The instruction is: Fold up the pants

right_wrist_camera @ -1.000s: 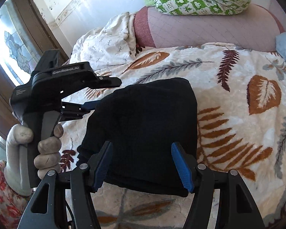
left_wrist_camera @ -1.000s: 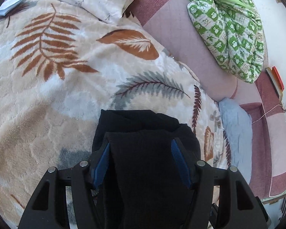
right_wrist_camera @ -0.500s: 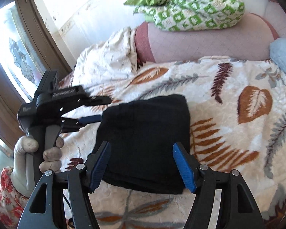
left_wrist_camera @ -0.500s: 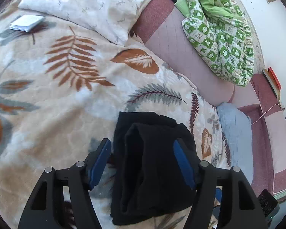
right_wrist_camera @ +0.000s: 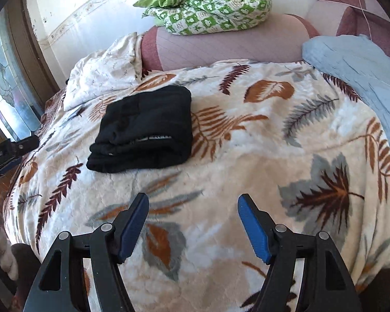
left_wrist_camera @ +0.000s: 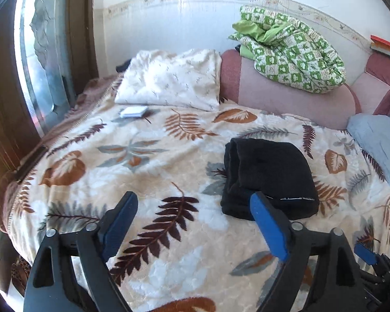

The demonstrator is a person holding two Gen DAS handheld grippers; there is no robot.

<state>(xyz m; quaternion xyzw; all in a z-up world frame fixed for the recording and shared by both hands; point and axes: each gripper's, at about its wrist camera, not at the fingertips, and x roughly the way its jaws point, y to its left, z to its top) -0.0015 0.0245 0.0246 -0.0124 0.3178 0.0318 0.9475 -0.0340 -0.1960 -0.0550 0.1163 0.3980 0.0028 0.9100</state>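
Black knit pants (right_wrist_camera: 145,130) lie as a compact folded bundle, frame upper left, on leaf-print fleece blanket (right_wrist_camera: 247,169). Left gripper (left_wrist_camera: 195,223) and right gripper (right_wrist_camera: 193,223) both spread wide, holding nothing. Folding looks finished; next, at most a tidy-up.

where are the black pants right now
The folded black pants lie on the leaf-print blanket, left of centre in the right wrist view, near the white pillow.

Daylight is flooding a bedroom from the left of the frame.

A leaf-print blanket (left_wrist_camera: 148,161) is covering the bed across the centre; a white pillow (left_wrist_camera: 169,80) is lying at upper centre against a pink headboard (left_wrist_camera: 286,93), where a green-and-white quilt (left_wrist_camera: 291,49) is sitting bunched on top. A patterned glass window (left_wrist_camera: 39,59) is glowing at upper left, and a white wall (left_wrist_camera: 174,20) with a border strip is running behind.
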